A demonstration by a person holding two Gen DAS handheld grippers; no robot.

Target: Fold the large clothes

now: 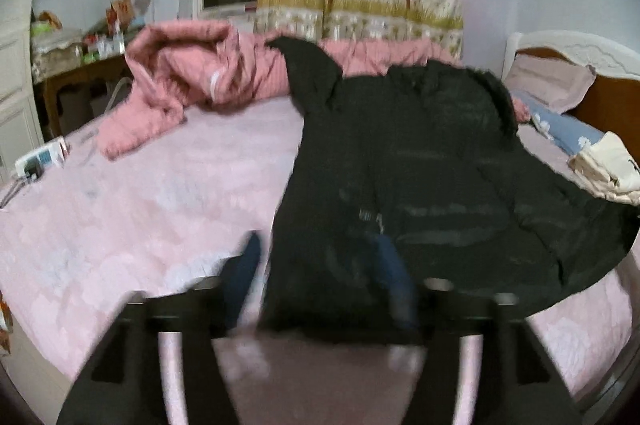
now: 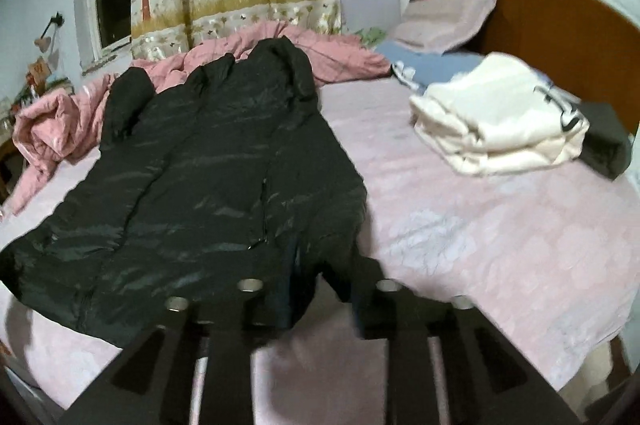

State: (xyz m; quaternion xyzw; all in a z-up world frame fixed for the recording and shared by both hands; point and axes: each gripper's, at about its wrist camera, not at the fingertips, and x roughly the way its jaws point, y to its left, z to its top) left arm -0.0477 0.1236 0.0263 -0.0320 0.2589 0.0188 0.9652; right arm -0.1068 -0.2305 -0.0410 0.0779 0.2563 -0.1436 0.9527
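A large black padded jacket point(image 1: 420, 165) lies spread on the pink bed sheet point(image 1: 140, 205), its hem toward me. My left gripper point(image 1: 320, 265) is open, its blue fingers straddling the jacket's near left hem edge; the frame is blurred. In the right wrist view the same jacket point(image 2: 208, 177) lies to the left. My right gripper point(image 2: 324, 289) is open, its fingers at the jacket's near right hem corner, which lies between them. Whether the pads touch cloth I cannot tell.
A crumpled pink quilt point(image 1: 180, 77) lies at the bed's far side. A folded cream garment point(image 2: 500, 117) and a dark box point(image 2: 604, 141) sit near the pillows point(image 2: 444, 17) and headboard point(image 2: 560, 25). A cluttered side table point(image 1: 72, 53) stands on the left.
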